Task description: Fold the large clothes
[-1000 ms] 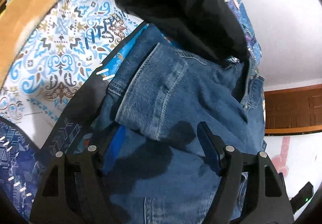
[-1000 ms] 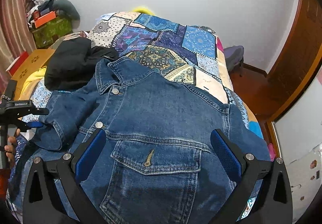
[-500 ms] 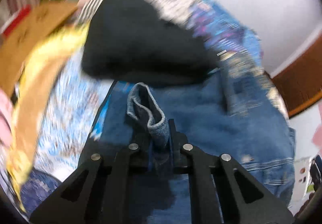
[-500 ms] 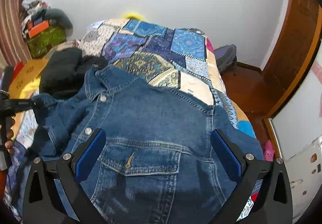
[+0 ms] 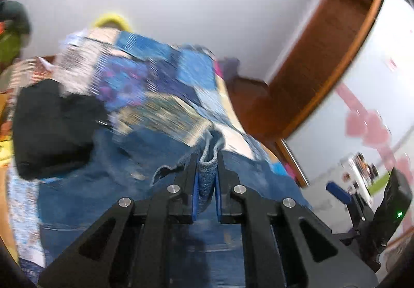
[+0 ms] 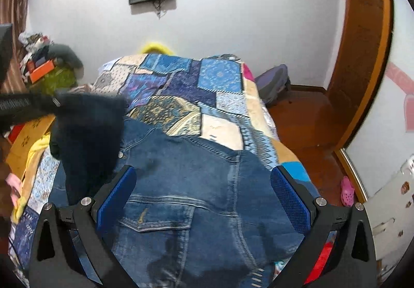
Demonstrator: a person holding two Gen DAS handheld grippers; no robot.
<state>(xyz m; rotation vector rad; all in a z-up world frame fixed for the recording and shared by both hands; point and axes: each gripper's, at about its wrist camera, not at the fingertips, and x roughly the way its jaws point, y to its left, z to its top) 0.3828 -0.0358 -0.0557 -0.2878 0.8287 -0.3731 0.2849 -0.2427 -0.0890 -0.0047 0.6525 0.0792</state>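
Since the earlier frame the left gripper [image 5: 206, 179], clamped on the sleeve cuff [image 5: 207, 174], has swung it across the denim jacket [image 6: 196, 184] lying on the bed [image 6: 222, 104], presumably folding the sleeve inward; the right gripper [image 6: 203, 200] hovers agape, holding nothing.

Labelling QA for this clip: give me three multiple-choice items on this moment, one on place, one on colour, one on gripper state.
1. Where does the blue denim jacket lie?
A. on the patchwork quilt-covered bed
B. on the wooden floor
C. on a hanger

2. What colour are the pads of the right hand-held gripper?
A. red
B. blue
C. white

3. What is the left hand-held gripper doing?
A. open, holding nothing
B. shut on a black garment
C. shut on the jacket's sleeve cuff

Answers:
1 A: the right wrist view shows the jacket spread over the quilt.
2 B: both pads show blue on the wide-open fingers.
3 C: in the left wrist view, pale-edged denim is pinched between the closed fingers.
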